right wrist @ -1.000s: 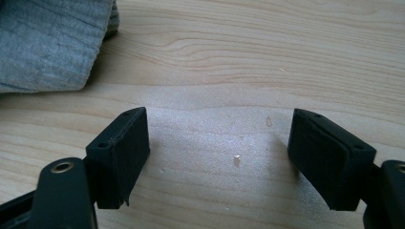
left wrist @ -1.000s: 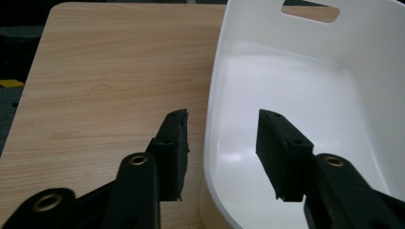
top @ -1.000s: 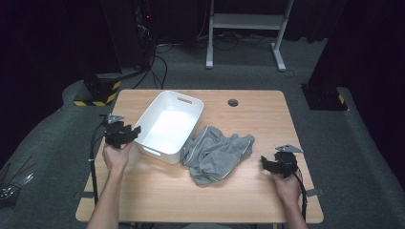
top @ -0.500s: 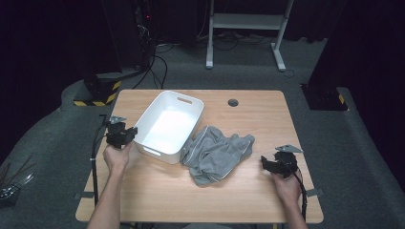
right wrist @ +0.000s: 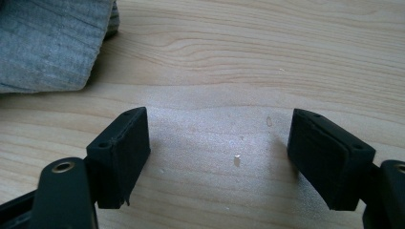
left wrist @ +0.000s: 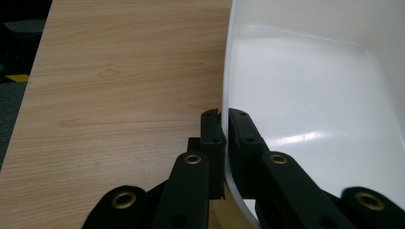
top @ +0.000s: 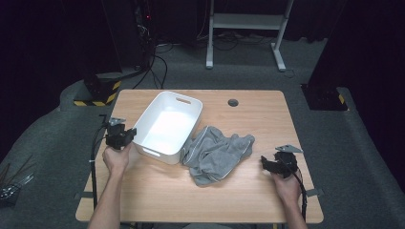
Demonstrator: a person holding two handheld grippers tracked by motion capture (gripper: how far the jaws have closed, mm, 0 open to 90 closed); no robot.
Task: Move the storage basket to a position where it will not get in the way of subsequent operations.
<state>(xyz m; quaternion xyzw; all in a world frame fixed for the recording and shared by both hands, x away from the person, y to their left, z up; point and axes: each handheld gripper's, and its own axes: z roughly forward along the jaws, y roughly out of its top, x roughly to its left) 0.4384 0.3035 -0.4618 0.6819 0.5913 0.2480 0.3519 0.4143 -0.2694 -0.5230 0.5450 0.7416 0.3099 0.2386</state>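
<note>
A white plastic bin (top: 167,126) stands empty on the left half of the wooden table (top: 258,114). My left gripper (top: 129,134) is at its near left side. In the left gripper view the gripper (left wrist: 224,117) is shut on the bin's thin wall (left wrist: 224,71), one jaw inside and one outside. A crumpled grey cloth (top: 215,152) lies just right of the bin, touching its corner. My right gripper (top: 265,162) rests low to the cloth's right, pointing at it. Its jaws (right wrist: 219,133) stand open over bare wood, with the cloth's edge (right wrist: 47,43) beyond them.
A round cable hole (top: 233,102) sits near the table's far edge. Bare tabletop (top: 157,195) runs along the near side. Beyond the table are grey carpet, cables and a white desk frame (top: 243,21).
The left gripper's jaws have closed onto the bin's wall. Both hands, the bin and the cloth have stayed where they were.
</note>
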